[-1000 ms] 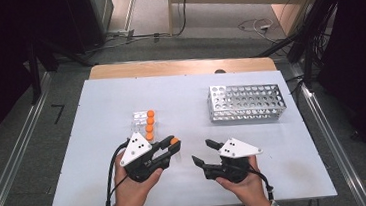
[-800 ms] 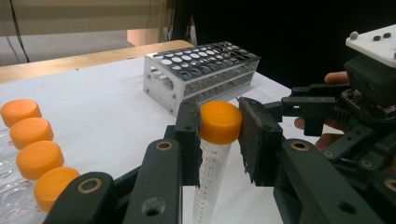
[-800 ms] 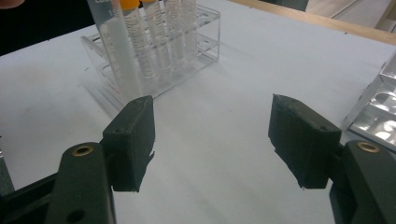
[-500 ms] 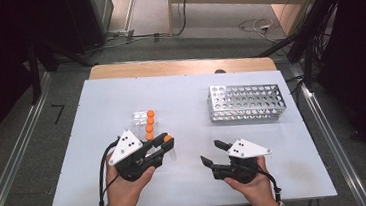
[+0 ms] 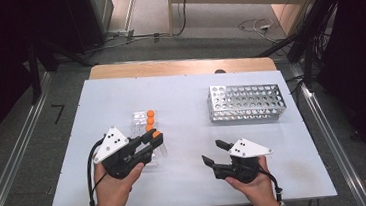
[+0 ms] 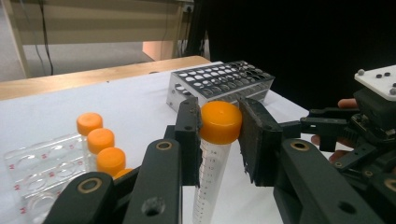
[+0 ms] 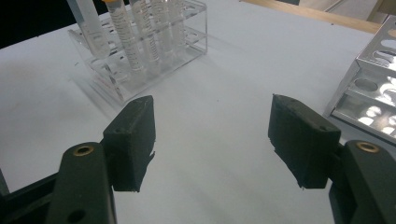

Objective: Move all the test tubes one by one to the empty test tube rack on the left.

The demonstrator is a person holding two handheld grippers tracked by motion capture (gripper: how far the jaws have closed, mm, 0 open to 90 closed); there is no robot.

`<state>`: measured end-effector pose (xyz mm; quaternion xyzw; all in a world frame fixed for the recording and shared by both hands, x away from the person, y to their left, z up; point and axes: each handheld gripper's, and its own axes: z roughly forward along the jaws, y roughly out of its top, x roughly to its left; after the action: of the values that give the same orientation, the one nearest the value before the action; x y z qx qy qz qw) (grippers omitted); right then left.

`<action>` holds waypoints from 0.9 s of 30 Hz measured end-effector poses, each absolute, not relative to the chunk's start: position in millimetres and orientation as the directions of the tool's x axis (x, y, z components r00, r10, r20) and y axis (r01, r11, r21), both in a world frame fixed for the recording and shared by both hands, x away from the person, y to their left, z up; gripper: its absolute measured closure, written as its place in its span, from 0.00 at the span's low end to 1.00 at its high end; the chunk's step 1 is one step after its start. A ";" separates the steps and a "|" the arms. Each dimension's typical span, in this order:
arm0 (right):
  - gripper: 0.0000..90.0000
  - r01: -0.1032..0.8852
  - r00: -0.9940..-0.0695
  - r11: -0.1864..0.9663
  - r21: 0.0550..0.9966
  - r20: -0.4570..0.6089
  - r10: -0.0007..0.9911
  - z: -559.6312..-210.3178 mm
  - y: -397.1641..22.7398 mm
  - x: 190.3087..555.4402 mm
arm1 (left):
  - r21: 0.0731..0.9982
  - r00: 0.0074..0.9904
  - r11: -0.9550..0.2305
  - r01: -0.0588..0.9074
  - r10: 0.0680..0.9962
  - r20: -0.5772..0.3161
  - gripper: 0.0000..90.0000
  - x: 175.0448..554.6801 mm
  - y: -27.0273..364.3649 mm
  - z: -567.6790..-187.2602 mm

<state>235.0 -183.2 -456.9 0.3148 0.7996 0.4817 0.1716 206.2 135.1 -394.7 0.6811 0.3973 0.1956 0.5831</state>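
Orange-capped tube (image 6: 219,126) clamped in left gripper (image 6: 218,135), right gripper (image 7: 212,140) agape

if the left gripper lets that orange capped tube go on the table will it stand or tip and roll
The tube is tall, narrow and round, so it would probably tip and roll. It looks clear and empty, so likely light and stiff. The left gripper grips it at the cap; smooth plastic might slip.

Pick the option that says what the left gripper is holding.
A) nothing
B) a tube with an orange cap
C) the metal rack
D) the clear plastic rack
B: in the left gripper view the left gripper has its jaws clamped on the orange cap of a tube, clear of the metal rack.
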 end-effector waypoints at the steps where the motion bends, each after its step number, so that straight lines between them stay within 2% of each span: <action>1: 0.34 0.341 -0.741 0.336 0.878 0.031 0.671 -456.9 -183.3 235.0 | 0.949 0.604 -0.004 0.316 0.772 -0.197 0.78 206.3 135.9 -394.8; 27: 0.34 0.344 -0.735 0.335 0.877 0.029 0.678 -458.0 -184.2 235.9 | 0.949 0.542 0.006 0.314 0.820 -0.185 0.78 208.8 156.3 -393.4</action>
<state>235.9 -184.2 -458.0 0.3201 0.7984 0.4795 0.1738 208.8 156.3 -393.4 0.6689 0.4236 0.2223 0.5689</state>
